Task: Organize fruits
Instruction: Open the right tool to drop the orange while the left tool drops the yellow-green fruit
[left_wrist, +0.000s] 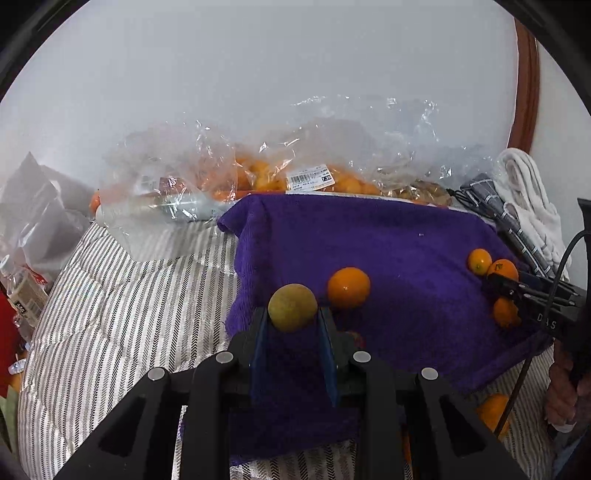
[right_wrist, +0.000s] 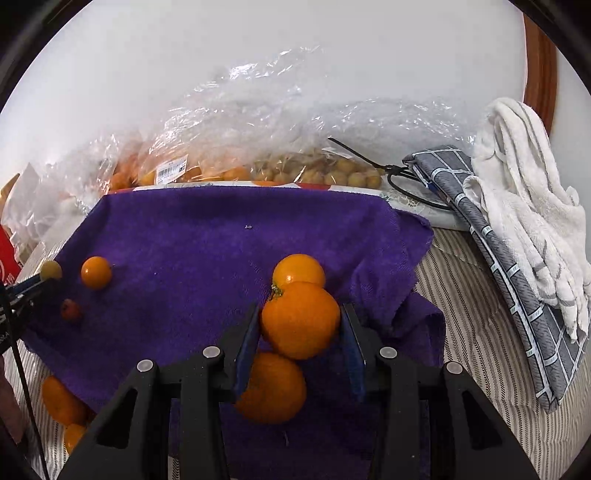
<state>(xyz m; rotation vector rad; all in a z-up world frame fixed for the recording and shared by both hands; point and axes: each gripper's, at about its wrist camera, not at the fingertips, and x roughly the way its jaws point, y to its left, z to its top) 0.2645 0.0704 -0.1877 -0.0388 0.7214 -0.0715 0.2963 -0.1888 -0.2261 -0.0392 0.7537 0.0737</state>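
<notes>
Striped bedding (left_wrist: 110, 295) carries a purple towel (left_wrist: 369, 240) with clear fruit bags (left_wrist: 295, 173) along its far edge. Near the towel's left edge the left gripper (left_wrist: 291, 314) clamps a greenish-yellow fruit (left_wrist: 291, 306), an orange (left_wrist: 348, 287) just beside it. Toward the towel's right edge the right gripper (right_wrist: 300, 325) pinches a big orange (right_wrist: 301, 319) between two other oranges

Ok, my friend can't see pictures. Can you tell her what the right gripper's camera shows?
The right gripper is closed on a large orange above a purple towel. Two more oranges lie close by, one behind and one below, and clear bags of fruit sit against the white wall.
</notes>
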